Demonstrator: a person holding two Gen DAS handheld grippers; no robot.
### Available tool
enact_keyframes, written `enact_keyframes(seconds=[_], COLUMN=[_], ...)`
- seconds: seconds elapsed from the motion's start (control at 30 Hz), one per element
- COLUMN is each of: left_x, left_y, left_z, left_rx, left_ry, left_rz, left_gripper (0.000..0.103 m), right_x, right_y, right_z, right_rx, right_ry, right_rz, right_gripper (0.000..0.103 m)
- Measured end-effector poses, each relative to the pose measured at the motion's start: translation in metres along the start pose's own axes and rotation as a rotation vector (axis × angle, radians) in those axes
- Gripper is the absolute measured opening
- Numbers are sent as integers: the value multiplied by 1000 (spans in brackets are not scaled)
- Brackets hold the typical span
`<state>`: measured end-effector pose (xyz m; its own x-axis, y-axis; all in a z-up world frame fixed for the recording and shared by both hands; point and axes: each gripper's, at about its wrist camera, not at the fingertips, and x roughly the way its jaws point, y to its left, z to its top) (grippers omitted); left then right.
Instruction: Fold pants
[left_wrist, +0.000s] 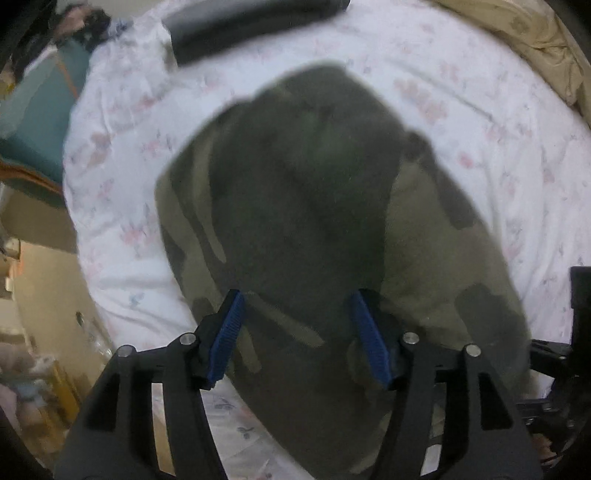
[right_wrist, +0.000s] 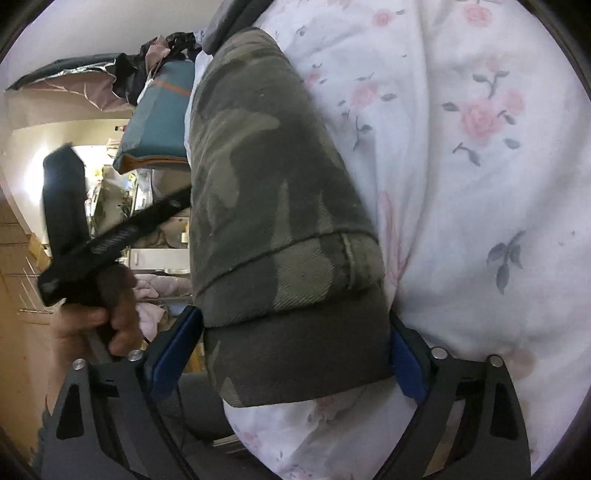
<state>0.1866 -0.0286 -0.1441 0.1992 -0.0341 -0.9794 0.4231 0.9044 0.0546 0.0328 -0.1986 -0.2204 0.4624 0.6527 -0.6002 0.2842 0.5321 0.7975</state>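
Camouflage pants (left_wrist: 306, 206) lie folded into a thick bundle on a white flowered bedsheet (left_wrist: 461, 122). My left gripper (left_wrist: 295, 301) points down over the bundle's near part, its blue pads (left_wrist: 227, 336) apart and not pressing the cloth. In the right wrist view the folded pants (right_wrist: 266, 192) run away from the camera along the bed's edge. My right gripper (right_wrist: 291, 347) stands wide open, with the bundle's near end between its fingers; I see no pinch in the cloth. A hand (right_wrist: 107, 325) holds the black body of the left gripper at the left.
A dark flat case (left_wrist: 236, 26) lies at the far end of the bed. A beige quilt (left_wrist: 546, 48) bunches at the far right. Off the bed's left side are a teal cushion (right_wrist: 159, 122), clutter and a lit room beyond. The sheet (right_wrist: 480, 184) right of the pants is bare.
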Motion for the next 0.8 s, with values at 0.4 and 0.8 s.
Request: enact_keyframes(seconds=[0.4, 0.8], left_x=[24, 23], left_y=[22, 11], left_z=[1, 3], left_rx=[-43, -47], left_ry=[93, 86], left_rz=[-8, 20], left_gripper=[60, 67], right_x=[-49, 10], right_y=[9, -7], right_z=[23, 39], right_rx=[-26, -14], right_ry=[-116, 140], right_rz=[30, 82], right_gripper=[82, 85])
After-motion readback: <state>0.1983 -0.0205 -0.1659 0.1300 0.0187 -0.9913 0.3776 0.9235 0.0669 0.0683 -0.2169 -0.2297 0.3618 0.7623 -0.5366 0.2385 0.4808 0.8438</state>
